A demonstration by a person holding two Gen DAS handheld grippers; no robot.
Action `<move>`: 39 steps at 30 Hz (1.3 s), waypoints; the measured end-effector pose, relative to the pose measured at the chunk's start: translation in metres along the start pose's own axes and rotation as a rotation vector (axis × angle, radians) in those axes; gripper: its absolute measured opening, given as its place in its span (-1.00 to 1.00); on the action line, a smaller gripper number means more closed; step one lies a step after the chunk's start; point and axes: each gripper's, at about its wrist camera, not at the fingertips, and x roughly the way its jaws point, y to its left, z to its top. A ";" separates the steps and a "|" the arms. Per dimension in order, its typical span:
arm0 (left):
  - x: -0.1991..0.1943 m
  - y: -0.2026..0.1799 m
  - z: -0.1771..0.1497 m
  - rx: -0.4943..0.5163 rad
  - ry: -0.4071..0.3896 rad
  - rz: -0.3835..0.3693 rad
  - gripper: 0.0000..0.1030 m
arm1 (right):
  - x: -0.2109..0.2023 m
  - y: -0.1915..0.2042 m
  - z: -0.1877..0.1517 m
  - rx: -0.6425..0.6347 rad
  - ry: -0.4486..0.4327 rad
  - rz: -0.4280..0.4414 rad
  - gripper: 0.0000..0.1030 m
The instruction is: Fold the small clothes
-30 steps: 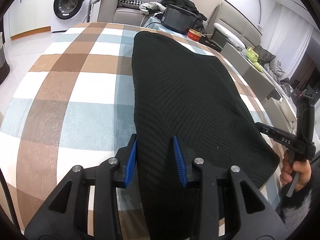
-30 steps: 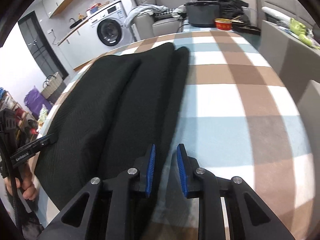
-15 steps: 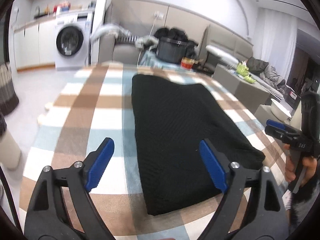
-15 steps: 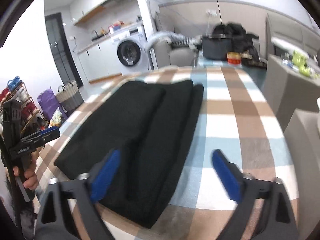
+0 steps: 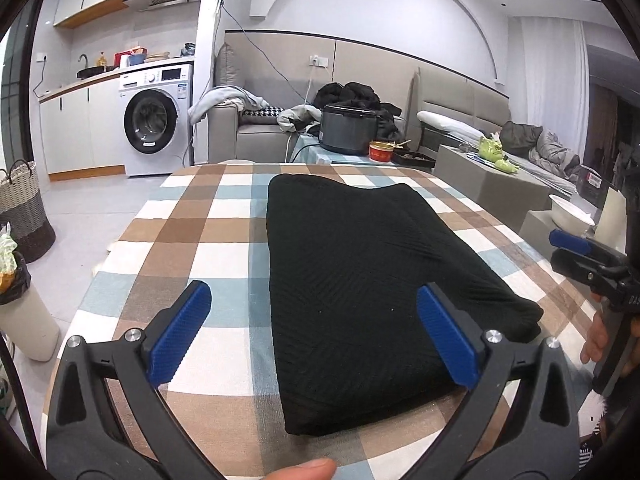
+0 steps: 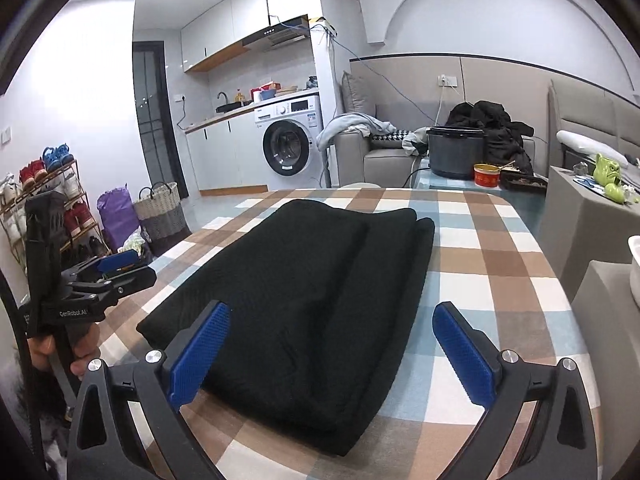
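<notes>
Black garment [image 5: 360, 280] lies folded flat on the desk [image 5: 192, 240], a long dark slab on the brown, blue & white check cloth, running away from the cameras toward the far edge. From the right wrist view you can see it's layered: a top panel sits over a wider one, w/ a lengthwise ridge down the middle. Left gripper [image 5: 312, 334] hangs above the near end, jaws spread wide, blue pads well apart w/ nothing pinched; they've just been opening further, and the garment shows between them but lies untouched on the desk. Right gripper [image 6: 332, 352] same story: jaws at full spread, just opened up, cloth's right edge visible between the pads, no contact. Each gripper shows up in the other's view, off to the side of the desk, w/ a hand [image 6: 60, 354] wrapped round the handle. Bkgd: washing machine [image 5: 154, 120] against the far wall, grey sofa [image 5: 256, 132] piled w/ clothes, a dark cooker pot [image 5: 348, 128] & red bowl [image 5: 380, 151] on a side table beyond the desk. Woven basket [image 6: 160, 210] & shoe rack [image 6: 48, 200] sit at the left in the right wrist view.
</notes>
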 end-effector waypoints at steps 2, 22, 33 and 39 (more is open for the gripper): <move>0.001 0.001 -0.001 -0.004 -0.004 -0.001 0.98 | 0.001 0.000 -0.001 0.011 -0.006 0.017 1.00; -0.006 -0.006 -0.006 0.038 -0.036 0.032 0.98 | -0.009 0.008 -0.011 -0.033 -0.091 0.009 1.00; -0.008 -0.001 -0.005 0.027 -0.046 0.030 0.98 | -0.009 0.011 -0.012 -0.057 -0.097 0.011 1.00; -0.009 0.000 -0.005 0.025 -0.043 0.025 0.98 | -0.008 0.011 -0.012 -0.058 -0.094 0.012 1.00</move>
